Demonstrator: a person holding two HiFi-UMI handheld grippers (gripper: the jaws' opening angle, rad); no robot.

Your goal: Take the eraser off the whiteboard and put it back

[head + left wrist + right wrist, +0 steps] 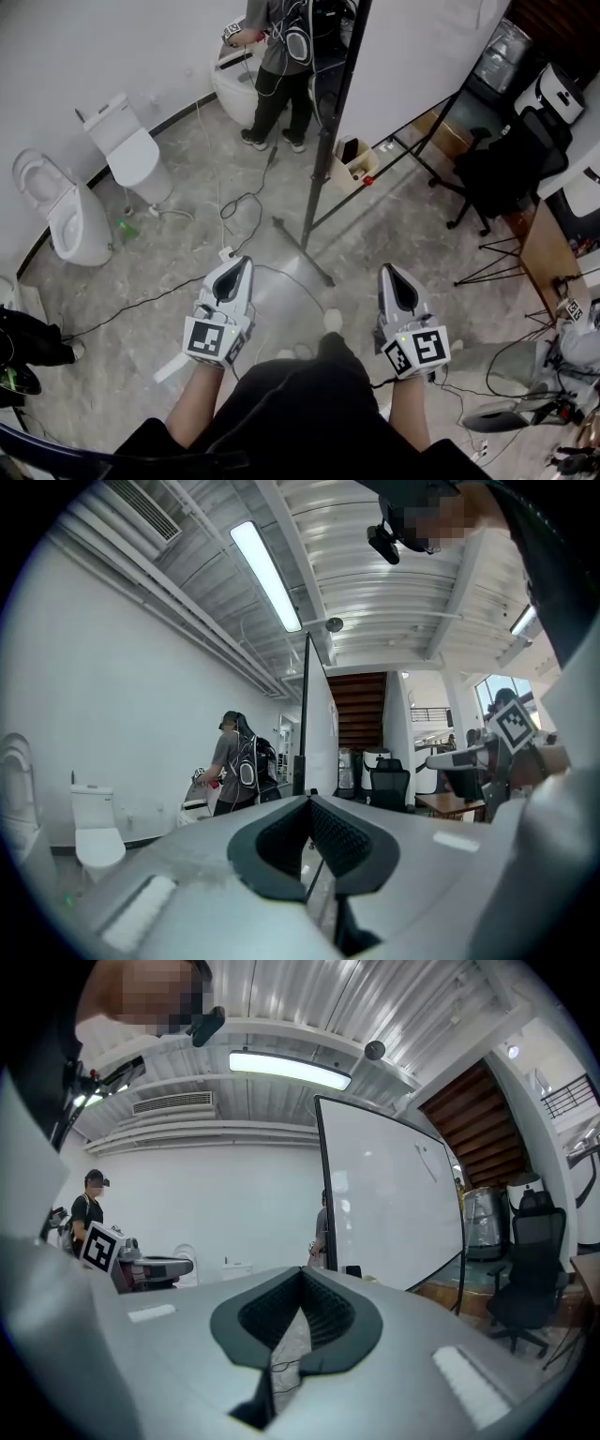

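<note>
left gripper point(244, 264): closed, empty | right gripper point(388, 272): closed, empty | whiteboard point(384, 1194): upright

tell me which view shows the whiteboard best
The right gripper view: the whiteboard faces that camera, its white surface and dark frame nearly whole. The head view catches only part of the board from above, plus its stand. The left gripper view sees it almost edge-on, a narrow strip.

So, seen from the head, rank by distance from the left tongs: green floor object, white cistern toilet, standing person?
1. Small green object, on the floor left.
2. White ceramic toilet with cistern, by the wall.
3. Standing person in grey top, far ahead.
</note>
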